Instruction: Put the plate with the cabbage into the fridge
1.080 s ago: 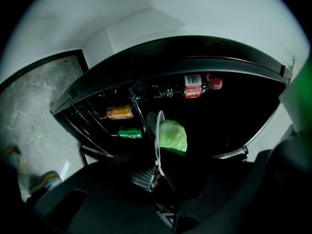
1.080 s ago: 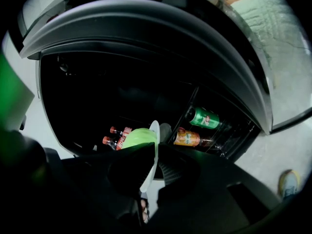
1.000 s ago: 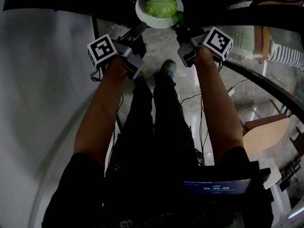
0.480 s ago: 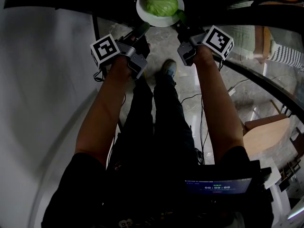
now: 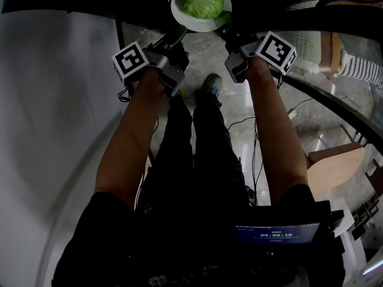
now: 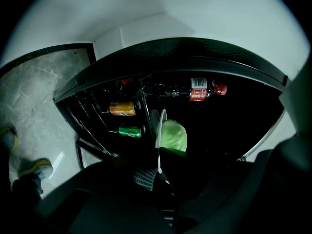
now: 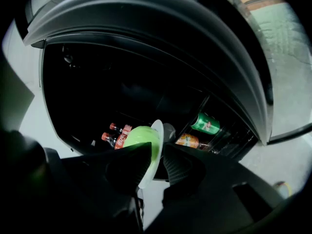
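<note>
Plate [image 5: 178,15], white, with the cabbage [image 5: 203,2] on it, lies at the top of the head view, in the dark mouth of the fridge [image 6: 204,57]. I cannot tell whether it rests on a shelf.

My left gripper [image 5: 178,33] is clenched on the plate's near-left rim; in its own view the rim runs edge-on between the jaws, with the cabbage to the right of it.

My right gripper [image 5: 226,24] is at the near-right rim. Its jaws are opening: the rim stands between them, and a gap shows between it and the ribbed pad [image 7: 178,167].

Inside the fridge, beyond the plate, lie an orange can [image 6: 122,108], a green can [image 6: 129,130] and red-capped bottles [image 7: 114,135].
</note>
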{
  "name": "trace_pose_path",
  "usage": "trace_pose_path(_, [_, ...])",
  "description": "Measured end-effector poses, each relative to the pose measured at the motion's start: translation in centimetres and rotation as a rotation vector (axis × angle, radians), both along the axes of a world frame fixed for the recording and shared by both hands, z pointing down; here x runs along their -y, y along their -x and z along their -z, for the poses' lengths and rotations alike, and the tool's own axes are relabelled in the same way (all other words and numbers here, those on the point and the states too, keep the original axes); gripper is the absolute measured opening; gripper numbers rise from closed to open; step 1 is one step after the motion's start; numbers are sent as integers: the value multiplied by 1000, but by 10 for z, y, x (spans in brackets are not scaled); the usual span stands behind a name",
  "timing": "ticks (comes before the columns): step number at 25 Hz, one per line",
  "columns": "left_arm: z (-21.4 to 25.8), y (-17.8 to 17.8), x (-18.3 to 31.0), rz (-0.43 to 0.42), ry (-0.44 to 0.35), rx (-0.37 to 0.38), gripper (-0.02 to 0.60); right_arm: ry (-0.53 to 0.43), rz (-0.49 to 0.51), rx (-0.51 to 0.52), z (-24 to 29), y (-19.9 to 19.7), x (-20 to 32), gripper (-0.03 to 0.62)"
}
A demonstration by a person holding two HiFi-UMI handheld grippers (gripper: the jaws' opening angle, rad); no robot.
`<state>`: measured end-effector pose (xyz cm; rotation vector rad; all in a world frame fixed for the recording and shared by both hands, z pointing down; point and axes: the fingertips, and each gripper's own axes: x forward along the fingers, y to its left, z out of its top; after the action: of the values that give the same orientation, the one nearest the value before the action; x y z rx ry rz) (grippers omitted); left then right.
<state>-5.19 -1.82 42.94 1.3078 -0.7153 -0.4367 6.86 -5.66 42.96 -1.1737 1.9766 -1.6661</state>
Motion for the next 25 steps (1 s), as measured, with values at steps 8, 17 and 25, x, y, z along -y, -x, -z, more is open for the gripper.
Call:
trace_pose_path(8, [-1, 2, 7, 6, -2, -1, 15, 13, -39, 13, -4, -13, -13, 58])
trace_pose_path(17, [4, 15, 30, 14, 0, -8, 15, -12, 23, 24, 8, 20, -23, 57])
trace_pose_path(25, [5, 11, 32, 21, -1, -21, 15, 16, 77, 76, 7, 52, -33, 55])
